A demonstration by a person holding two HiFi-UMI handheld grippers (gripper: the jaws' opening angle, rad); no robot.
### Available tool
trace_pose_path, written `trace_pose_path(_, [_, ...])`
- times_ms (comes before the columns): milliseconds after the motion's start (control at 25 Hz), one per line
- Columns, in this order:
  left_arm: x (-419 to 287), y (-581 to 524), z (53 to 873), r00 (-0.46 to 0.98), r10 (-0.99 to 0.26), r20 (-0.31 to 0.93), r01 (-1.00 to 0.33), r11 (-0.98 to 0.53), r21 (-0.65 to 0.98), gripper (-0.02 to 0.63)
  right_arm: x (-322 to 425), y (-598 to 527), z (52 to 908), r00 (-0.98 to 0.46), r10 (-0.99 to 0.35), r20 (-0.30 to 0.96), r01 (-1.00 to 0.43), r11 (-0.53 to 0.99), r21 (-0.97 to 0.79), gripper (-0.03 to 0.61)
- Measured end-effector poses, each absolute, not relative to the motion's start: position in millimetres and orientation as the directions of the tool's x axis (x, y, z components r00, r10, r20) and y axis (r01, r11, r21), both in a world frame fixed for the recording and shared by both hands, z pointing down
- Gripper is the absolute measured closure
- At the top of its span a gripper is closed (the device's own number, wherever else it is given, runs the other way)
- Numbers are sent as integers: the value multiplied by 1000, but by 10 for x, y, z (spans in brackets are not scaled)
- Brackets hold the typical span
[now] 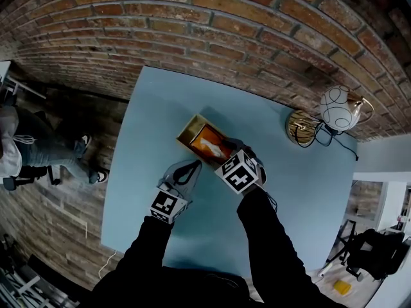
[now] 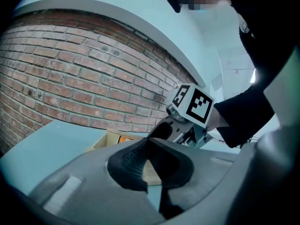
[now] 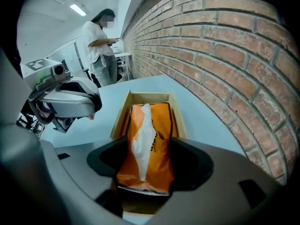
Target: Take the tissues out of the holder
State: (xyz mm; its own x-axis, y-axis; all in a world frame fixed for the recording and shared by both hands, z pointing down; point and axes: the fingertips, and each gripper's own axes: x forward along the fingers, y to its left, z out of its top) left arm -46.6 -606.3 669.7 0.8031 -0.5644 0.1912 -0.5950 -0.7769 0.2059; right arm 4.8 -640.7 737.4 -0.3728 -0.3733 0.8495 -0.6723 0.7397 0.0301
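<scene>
An open wooden holder [image 1: 186, 128] stands on the blue table [image 1: 154, 108], with an orange tissue pack [image 1: 209, 141] lying in it. My right gripper [image 1: 232, 147] is over the holder's near end. In the right gripper view it [image 3: 147, 158] is open, its jaws on either side of the pack [image 3: 157, 139], and a white tissue [image 3: 140, 135] sticks out of the pack's slit. My left gripper [image 1: 192, 165] hovers just left of the holder, shut with nothing in it. Its tips [image 2: 147, 142] meet in front of the holder [image 2: 105, 140].
A brick wall runs along the table's far side. At the table's far right stand a glass globe lamp [image 1: 339, 108] and a gold wire object [image 1: 302, 127] with a cable. One person sits at the left [image 1: 38, 146]. Another stands far back [image 3: 101, 50].
</scene>
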Motion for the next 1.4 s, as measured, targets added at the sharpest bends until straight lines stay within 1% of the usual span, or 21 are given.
trace_pose_path(320, [-433, -6103, 6758, 808, -555, 196, -588, -781, 212, 604, 52, -6420, 7481, -321, -324, 890, -668, 743, 29, 304])
trace_pose_path(600, [-395, -6088, 6825, 813, -541, 216, -579, -787, 210, 604, 58, -6418, 7497, -324, -296, 899, -670, 742, 3, 325])
trace_pose_path(720, [-385, -6091, 6846, 813, -539, 220, -579, -789, 207, 604, 59, -6423, 7488, -329, -291, 898, -671, 741, -6, 350])
trace_pose_path(880, [-365, -6093, 6855, 812, -537, 226, -579, -788, 208, 604, 63, -6422, 7446, -345, -308, 887, -655, 756, 8, 418])
trace_pose_path(1000, [-350, -6095, 6814, 810, -543, 223, -584, -784, 212, 604, 69, -6418, 7412, -358, -316, 879, -656, 755, 4, 452])
trace_pose_path(1160, [-336, -6085, 6744, 810, -548, 210, -585, -781, 220, 604, 111, -6385, 7369, -372, -322, 871, -687, 726, -25, 468])
trace_pose_path(1280, [-374, -6081, 6701, 805, -559, 199, -593, -767, 245, 604, 149, -6329, 7345, -367, -317, 875, -698, 715, -34, 471])
trace_pose_path(1400, [-394, -6078, 6669, 802, -563, 199, -597, -767, 236, 604, 191, -6318, 7300, -361, -322, 875, -702, 712, -27, 471])
